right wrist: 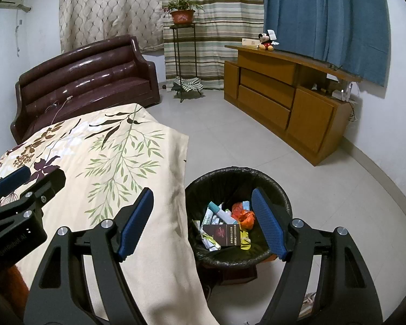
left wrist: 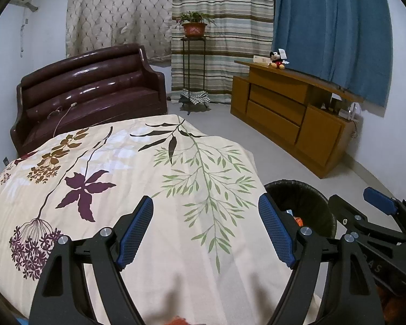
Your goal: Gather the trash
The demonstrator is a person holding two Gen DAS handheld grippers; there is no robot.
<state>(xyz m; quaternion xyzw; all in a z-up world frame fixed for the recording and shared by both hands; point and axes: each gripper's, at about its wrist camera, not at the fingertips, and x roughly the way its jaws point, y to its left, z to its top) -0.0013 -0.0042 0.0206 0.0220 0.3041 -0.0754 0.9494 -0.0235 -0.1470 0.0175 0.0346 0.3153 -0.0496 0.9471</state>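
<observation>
Both tongs, left (left wrist: 205,230) and right (right wrist: 203,222), are spread and hold nothing. Trash (right wrist: 224,224) lies in the bin (right wrist: 281,195) beside the cloth (left wrist: 149,189). No litter seems left on it; scan edges before reaching.

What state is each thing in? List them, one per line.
Left tongs: open, empty, over the bed.
Right tongs: open, empty, above the trash bin.
Trash bin: black-lined, upright, holding wrappers.
Bedspread: spread flat.
Cabinet drawers: shut.
Blue curtain: drawn.
</observation>
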